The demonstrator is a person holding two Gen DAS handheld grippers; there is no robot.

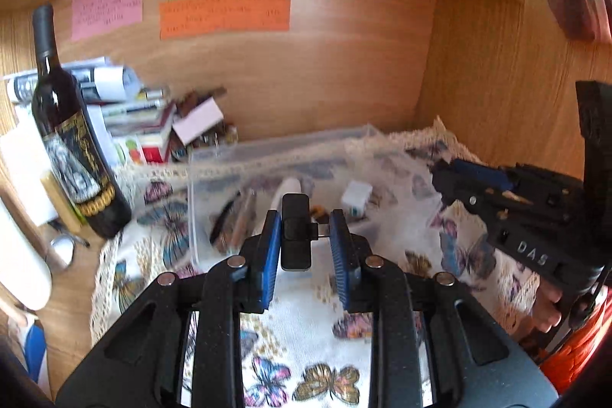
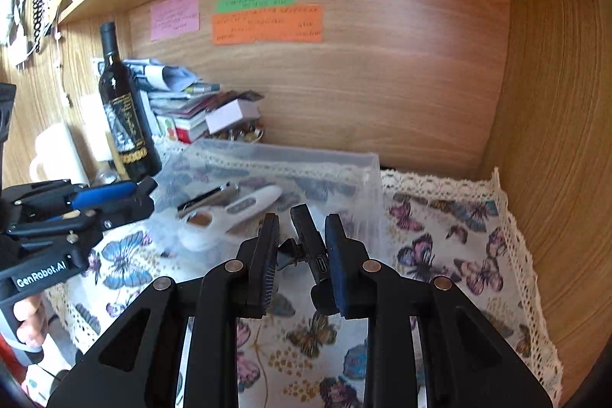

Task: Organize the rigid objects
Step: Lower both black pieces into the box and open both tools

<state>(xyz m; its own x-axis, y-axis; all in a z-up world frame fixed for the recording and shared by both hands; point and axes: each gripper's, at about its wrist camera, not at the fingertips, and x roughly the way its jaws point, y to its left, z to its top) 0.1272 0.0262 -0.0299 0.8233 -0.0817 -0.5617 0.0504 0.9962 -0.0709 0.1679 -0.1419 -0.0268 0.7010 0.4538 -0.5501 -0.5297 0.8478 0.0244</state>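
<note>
left gripper (image 1: 306, 236) lower centre clamped on small black clip device (image 1: 295, 232), right gripper (image 2: 302, 239) lower centre gripping black USB-C gadget (image 2: 311, 247), both above clear plastic bin (image 2: 306, 159) on butterfly cloth (image 2: 459, 236), wine bottle (image 1: 72, 148) left

A small black clip-on device (image 1: 295, 232) is standing upright between blue pads, clear of the butterfly cloth. A second black device (image 2: 311, 243), its port facing out, is tilting in the other grip. Behind, a clear plastic box (image 2: 367, 159) is holding a white pen-shaped item (image 2: 252, 203).
</note>
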